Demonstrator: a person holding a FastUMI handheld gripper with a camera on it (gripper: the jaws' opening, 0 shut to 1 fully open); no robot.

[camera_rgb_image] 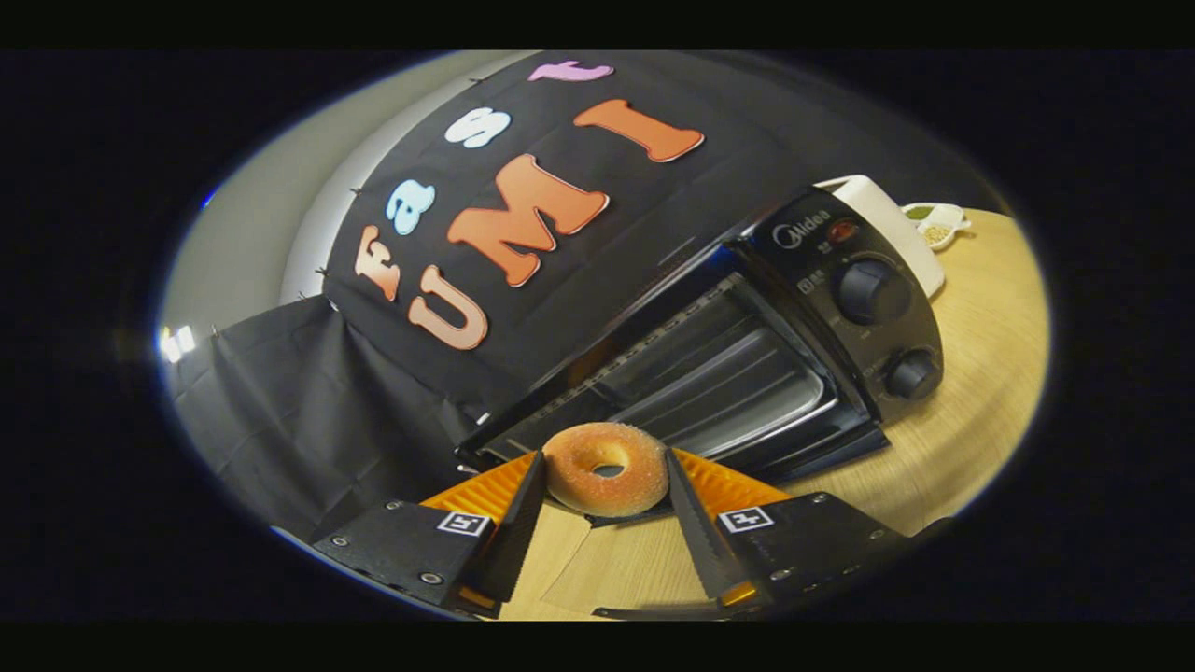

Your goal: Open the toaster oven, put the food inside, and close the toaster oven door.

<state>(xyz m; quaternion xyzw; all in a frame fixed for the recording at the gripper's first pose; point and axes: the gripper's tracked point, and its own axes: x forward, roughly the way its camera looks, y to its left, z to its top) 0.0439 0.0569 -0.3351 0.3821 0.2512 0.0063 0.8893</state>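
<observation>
A sugar-coated doughnut point(644, 481) is gripped between my two fingers, and my gripper point(605, 457) is shut on it, holding it above the wooden table point(980, 392). Just beyond the doughnut stands a black toaster oven point(747, 364), seen at a tilt. Its door point(822, 446) looks folded down toward me, and the metal inside with its rack point(719, 373) is in sight. The oven's control panel carries two round knobs point(873, 291) on the side right of the opening. The doughnut hangs just before the lowered door's near edge.
A white appliance point(887, 215) stands behind the oven's panel side. Beside it sits a small white dish point(938, 226) with grains. The black cloth wall point(308, 401) hangs close behind and left of the oven. Bare tabletop lies under the fingers and right of the oven.
</observation>
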